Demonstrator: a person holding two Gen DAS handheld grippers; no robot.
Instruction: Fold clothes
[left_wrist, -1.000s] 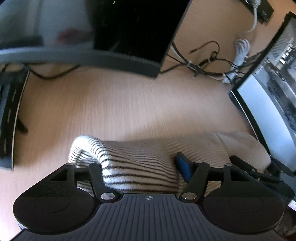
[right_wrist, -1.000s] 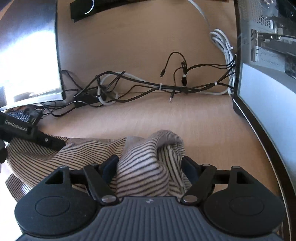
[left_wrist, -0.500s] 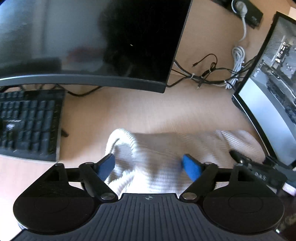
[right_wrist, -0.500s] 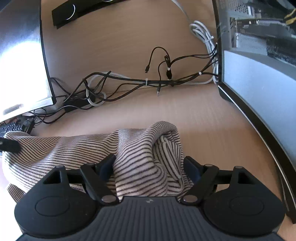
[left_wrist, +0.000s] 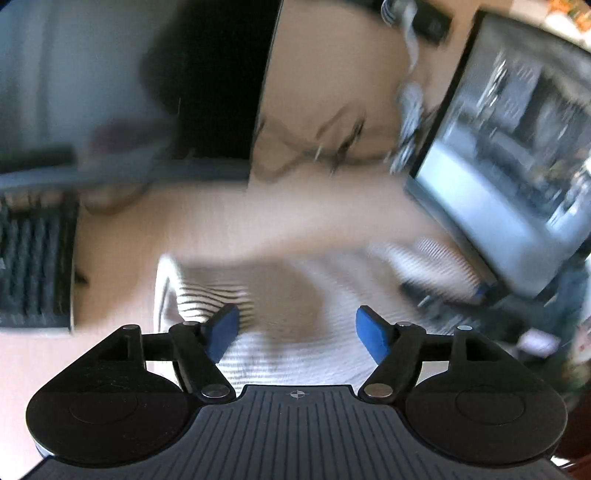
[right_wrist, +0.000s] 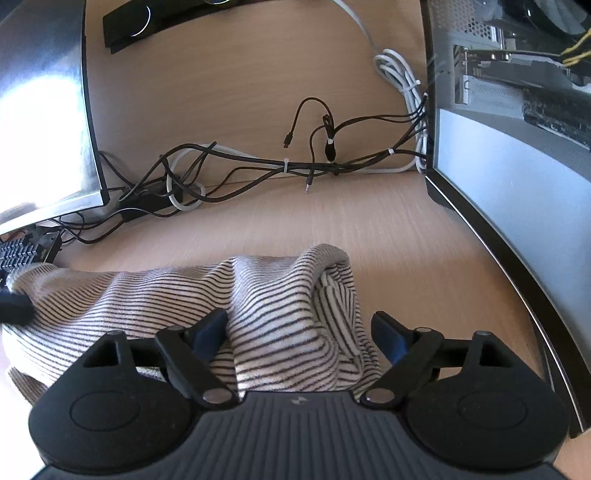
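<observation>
Between our left fingers: the left gripper (left_wrist: 297, 328) stands wide open over the striped garment (left_wrist: 295, 332); its blue pads (left_wrist: 223, 330) grip nothing that we can see.
Left view: heavily blurred, so we cannot tell whether the pads touch the cloth.
Right gripper: our right gripper (right_wrist: 299, 332) is spread wide as well, a raised fold of the striped garment (right_wrist: 280, 306) bunched between the fingers; the left pad (right_wrist: 208, 334) lies against the fabric, the right one stands just clear of it, so we do not read it as a firm hold.
Garment: it lies crumpled on the wooden desk (right_wrist: 406, 236), stretching from the right gripper across to the left edge of the right view.
Behind the garment: a bundle of black and white cables (right_wrist: 288, 166) runs along the back of the desk.
Sides: a monitor (right_wrist: 44, 110) stands at the left, a computer case (right_wrist: 517, 129) at the right.
Far left: a black keyboard (left_wrist: 33, 266) rests beside the garment.
</observation>
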